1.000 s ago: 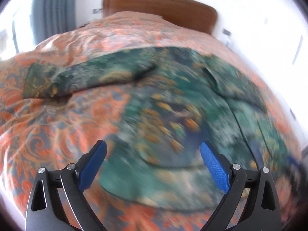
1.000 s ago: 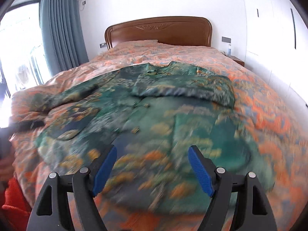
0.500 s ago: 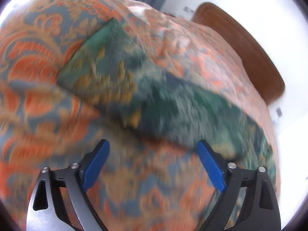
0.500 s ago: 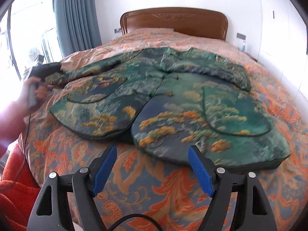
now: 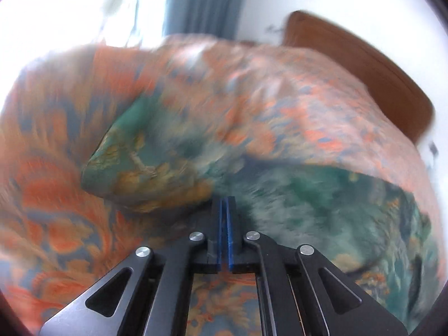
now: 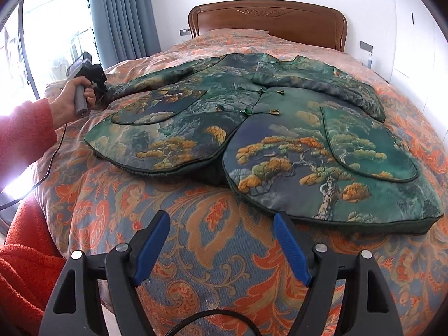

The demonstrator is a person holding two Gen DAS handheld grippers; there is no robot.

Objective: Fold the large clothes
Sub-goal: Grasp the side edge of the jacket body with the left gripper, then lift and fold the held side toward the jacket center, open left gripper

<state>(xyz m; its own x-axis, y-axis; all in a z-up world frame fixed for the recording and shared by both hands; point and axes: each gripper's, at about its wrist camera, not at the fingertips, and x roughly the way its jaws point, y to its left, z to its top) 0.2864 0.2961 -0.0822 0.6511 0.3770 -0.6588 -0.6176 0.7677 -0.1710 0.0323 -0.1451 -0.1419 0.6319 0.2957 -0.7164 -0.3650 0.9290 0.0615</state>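
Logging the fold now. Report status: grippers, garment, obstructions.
Left gripper shut on the green pine-print padded jacket at its left sleeve. Right gripper open, off the hem. Jacket flat on the orange patterned bedspread, right sleeve folded across. No obstructions seen.

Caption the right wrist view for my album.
Open right gripper hovers over the bedspread before a green jacket.

Ahead of our right gripper [image 6: 221, 247] we have bare quilt [image 6: 196, 252], nothing standing on it up to the jacket's [image 6: 252, 128] rounded hem. The jacket fills the bed's middle; its folded sleeve [image 6: 330, 84] lies across the chest. Far side, the headboard [image 6: 266, 19] walls us off. On our left the curtain [image 6: 123, 16] hangs close, and our left hand [image 6: 74, 95] with its trailing cable [image 6: 50, 165] crowds that quilt edge.
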